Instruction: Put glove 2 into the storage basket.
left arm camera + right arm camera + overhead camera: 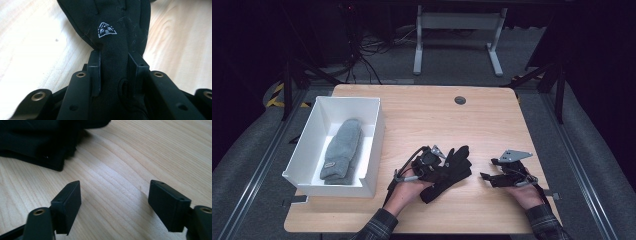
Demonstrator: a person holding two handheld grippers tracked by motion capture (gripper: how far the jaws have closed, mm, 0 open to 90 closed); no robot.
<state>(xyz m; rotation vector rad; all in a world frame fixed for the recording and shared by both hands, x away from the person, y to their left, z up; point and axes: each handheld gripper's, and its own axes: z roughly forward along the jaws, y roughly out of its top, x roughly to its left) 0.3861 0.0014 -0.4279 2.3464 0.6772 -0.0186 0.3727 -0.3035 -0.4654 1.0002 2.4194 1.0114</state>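
Observation:
A black glove point(455, 165) with a small white emblem lies on the wooden table point(432, 120), near the front middle. My left gripper point(441, 170) is shut on its cuff end. In the left gripper view both black pads pinch the bunched fabric of the glove point(112, 27) at my left gripper point(115, 61). My right gripper point(487, 178) rests low over the table to the right of the glove, open. In the right gripper view my right gripper point(115, 202) has bare wood between its wide-set pads, and the glove point(37, 140) lies beyond them at the upper left.
A white open box point(375, 145) stands at the table's left side with a grey knitted mitten point(343, 150) lying in it. A round dark grommet point(460, 100) sits near the far edge. Beyond the table stand desk legs and cables on the floor.

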